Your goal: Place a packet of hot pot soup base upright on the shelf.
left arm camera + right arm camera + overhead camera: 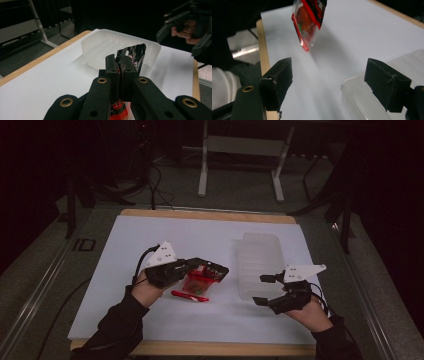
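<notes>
Left gripper point(200, 266) jaws clamp red-black plastic snack pouch point(200, 279) above white worktop point(150, 310); right gripper point(263, 290) jaws spread, empty, beside clear plastic tray point(260, 255).

Lab-like recording room — dark surround, white-topped table point(150, 235), metal stand legs point(240, 165) and floor cables point(157, 185) beyond grippers.

Dim throughout in the high view, with surroundings lost in near-black and the white table sheet point(150, 270) alone lit evenly from above; soft and low in detail overall. Brighter but washed out on the same sheet in both gripper views, with a faint smeared shadow under the red packet point(308, 22), itself motion-blurred and carrying small glints. Out of focus on the near black jaws, and edges of the clear tray point(105, 47) hazy.
</notes>
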`<state>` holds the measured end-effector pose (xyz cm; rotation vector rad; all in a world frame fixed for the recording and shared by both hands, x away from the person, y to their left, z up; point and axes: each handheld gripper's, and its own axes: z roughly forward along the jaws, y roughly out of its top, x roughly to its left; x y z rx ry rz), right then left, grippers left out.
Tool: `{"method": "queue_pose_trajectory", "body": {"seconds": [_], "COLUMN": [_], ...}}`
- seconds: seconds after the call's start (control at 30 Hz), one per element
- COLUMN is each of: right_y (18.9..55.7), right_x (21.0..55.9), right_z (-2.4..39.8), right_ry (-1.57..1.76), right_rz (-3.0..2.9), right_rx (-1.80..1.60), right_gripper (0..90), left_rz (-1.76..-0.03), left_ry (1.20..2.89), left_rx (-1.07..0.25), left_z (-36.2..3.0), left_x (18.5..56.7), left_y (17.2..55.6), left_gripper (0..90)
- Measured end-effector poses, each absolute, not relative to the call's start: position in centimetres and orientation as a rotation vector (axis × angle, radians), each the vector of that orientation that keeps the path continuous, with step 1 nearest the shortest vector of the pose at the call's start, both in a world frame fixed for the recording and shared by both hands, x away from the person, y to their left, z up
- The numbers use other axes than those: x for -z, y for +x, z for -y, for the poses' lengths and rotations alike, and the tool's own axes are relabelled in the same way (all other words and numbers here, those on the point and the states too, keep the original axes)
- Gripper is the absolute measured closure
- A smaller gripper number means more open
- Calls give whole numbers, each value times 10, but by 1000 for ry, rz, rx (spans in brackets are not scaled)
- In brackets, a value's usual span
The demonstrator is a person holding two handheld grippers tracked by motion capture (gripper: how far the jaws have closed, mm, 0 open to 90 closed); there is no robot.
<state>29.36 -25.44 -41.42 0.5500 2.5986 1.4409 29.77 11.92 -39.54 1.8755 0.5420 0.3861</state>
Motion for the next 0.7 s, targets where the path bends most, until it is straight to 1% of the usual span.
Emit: {"method": "queue_pose_trajectory", "body": {"seconds": [0.1, 0.4, 0.47, 0.57, 0.67, 0.7], "right_y": [300, 313, 314, 316, 319, 320], "right_x": [410, 403, 402, 401, 398, 396], "right_z": [244, 213, 205, 197, 192, 190], "right_ry": [509, 449, 428, 400, 375, 351], "right_rz": [-2671, -2778, -2813, -2855, -2879, -2885], "right_rx": [-1371, -1221, -1178, -1127, -1117, -1117], "right_gripper": [250, 251, 269, 269, 304, 328], "left_rz": [-532, -502, -498, -487, -480, -480], "left_ry": [1885, 1888, 1887, 1884, 1893, 1893], "left_rx": [-378, -368, -350, -343, -338, -338], "left_z": [-116, -110, -109, -107, -106, -105], "left_x": [398, 399, 400, 401, 402, 403], "left_y": [296, 292, 292, 291, 291, 291], "left_gripper": [887, 887, 887, 886, 887, 887]}}
